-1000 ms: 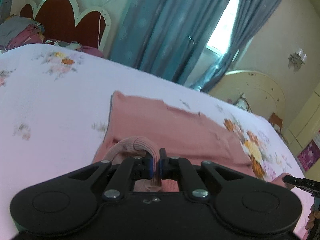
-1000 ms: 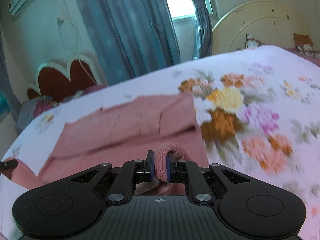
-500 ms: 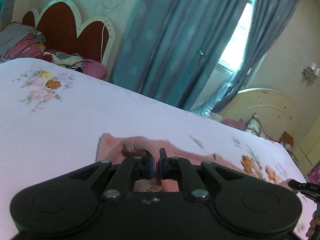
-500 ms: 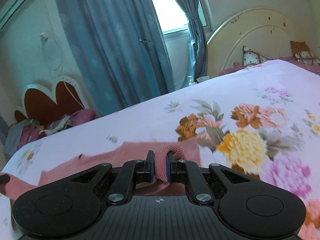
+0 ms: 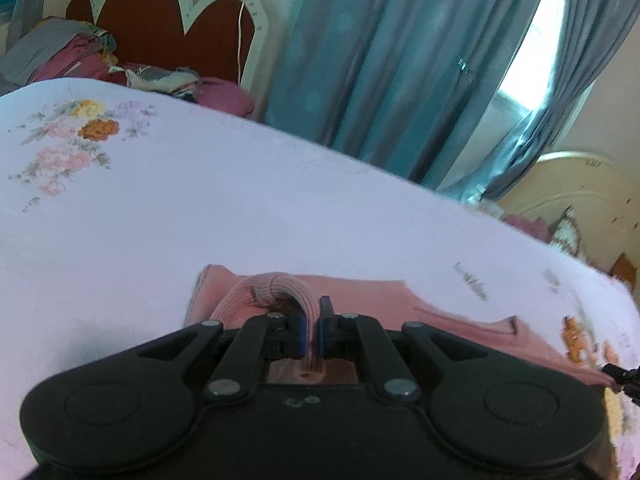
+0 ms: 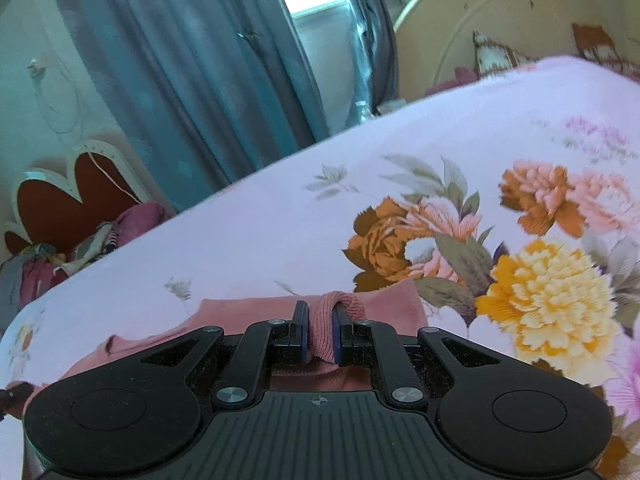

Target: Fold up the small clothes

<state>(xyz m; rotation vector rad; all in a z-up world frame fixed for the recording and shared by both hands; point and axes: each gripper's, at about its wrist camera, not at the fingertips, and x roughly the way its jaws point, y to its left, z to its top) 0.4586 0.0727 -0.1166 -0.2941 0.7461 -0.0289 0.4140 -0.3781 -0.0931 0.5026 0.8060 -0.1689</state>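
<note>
Here, both tools hold cloth over a bed
Garment: a pink knit garment lies on the floral bedsheet, its near part carried by both tools, its far edge flat on the sheet
Left gripper: jaws pinched tight on a ribbed pink hem, which loops up and over before entering the jaws
Right gripper: jaws clamped on a fold of the same pink knit, a bunch of rib showing above the pads
Step in hand: judged to be carrying the near edge forward over the rest of the garment, a fold across its width; both views show only a narrow strip of pink ahead of the tools
Next move calls for: lowering both held corners together onto the far edge, keeping them level so the fold lands square, then parting the jaws
Watch: the knit is soft and stretchy; uneven pull would skew the edge
Surroundings: blue curtains and a scalloped headboard beyond the bed
</note>
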